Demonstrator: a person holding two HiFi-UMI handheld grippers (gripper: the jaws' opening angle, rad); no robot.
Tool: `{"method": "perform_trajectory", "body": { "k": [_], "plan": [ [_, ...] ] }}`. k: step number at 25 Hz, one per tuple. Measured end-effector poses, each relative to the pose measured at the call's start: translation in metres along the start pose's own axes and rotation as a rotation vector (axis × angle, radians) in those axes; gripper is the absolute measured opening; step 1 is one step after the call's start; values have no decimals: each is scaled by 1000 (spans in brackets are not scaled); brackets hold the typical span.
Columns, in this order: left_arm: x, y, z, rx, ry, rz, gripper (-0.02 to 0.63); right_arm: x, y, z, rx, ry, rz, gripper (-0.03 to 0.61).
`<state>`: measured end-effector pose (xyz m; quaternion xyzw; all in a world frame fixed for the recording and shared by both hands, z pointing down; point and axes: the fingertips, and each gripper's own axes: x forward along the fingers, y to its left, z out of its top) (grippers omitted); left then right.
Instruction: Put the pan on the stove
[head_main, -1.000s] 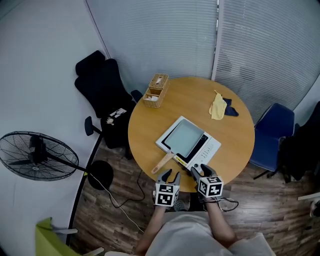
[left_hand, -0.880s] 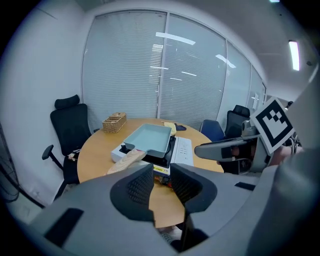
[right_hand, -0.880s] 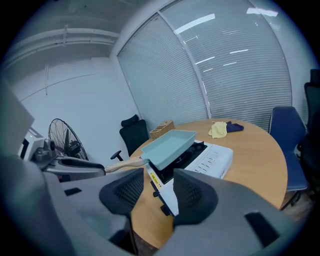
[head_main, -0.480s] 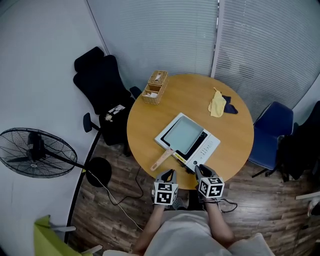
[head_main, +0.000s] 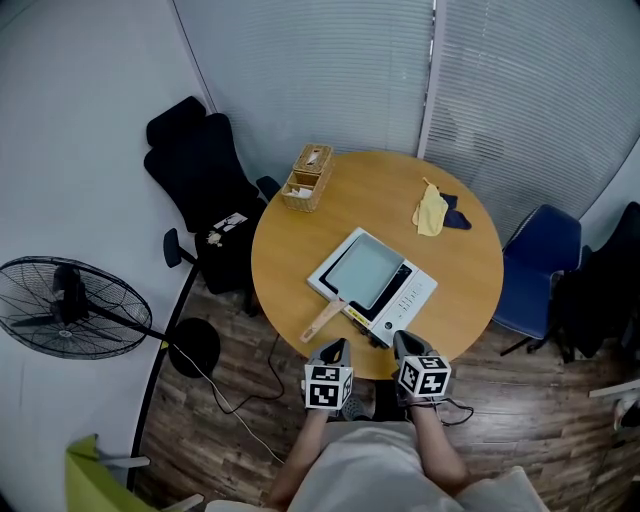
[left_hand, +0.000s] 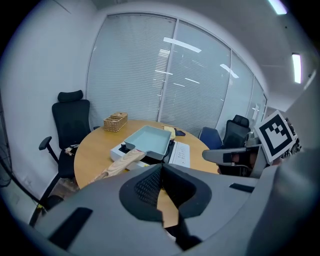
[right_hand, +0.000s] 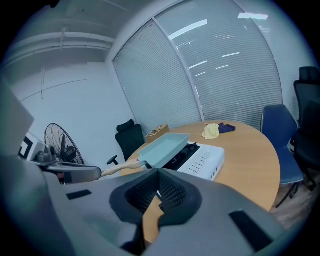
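Head view looks down on a round wooden worktop with a white tabletop stove near its front edge. A pale blue-grey rectangular pan sits on the stove's burner side, beside the strip of controls. Its light wooden handle juts past the stove toward the person's left and over the bare wood.

The left gripper and the right gripper are held side by side just off the near rim of the worktop, well short of the pan. Each gripper's own view shows its jaws closed, pad against pad, with nothing between them. Both views look across the wood at the pan on the stove.

Farther back on the worktop, a woven wicker box stands near the left rear edge. A crumpled yellow cloth lies near the right rear edge, touching a dark blue cloth. A black office chair stands to the left of the worktop and a blue chair to its right. A black pedestal fan is on the wooden floor at far left
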<state>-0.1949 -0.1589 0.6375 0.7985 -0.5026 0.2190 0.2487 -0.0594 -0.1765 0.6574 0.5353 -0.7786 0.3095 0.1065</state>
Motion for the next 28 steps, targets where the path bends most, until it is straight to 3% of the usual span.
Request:
{"method": "perform_trajectory", "body": {
  "k": [4, 7, 15, 22, 28],
  "plan": [
    [-1, -6, 1, -25, -8, -39, 29, -3, -2, -1, -5, -1, -5, 23],
    [-2, -13, 2, 8, -19, -57, 29, -4, -5, 1, -4, -7, -11, 23],
    [-1, -12, 5, -22, -30, -73, 29, -3, -5, 2, -14, -6, -12, 23],
    [2, -12, 5, 17, -17, -55, 29, 0, -7, 3, -23, -3, -10, 23],
    [3, -11, 9, -3, -37, -58, 29, 3, -5, 4, -36, 0, -3, 23]
  ]
}}
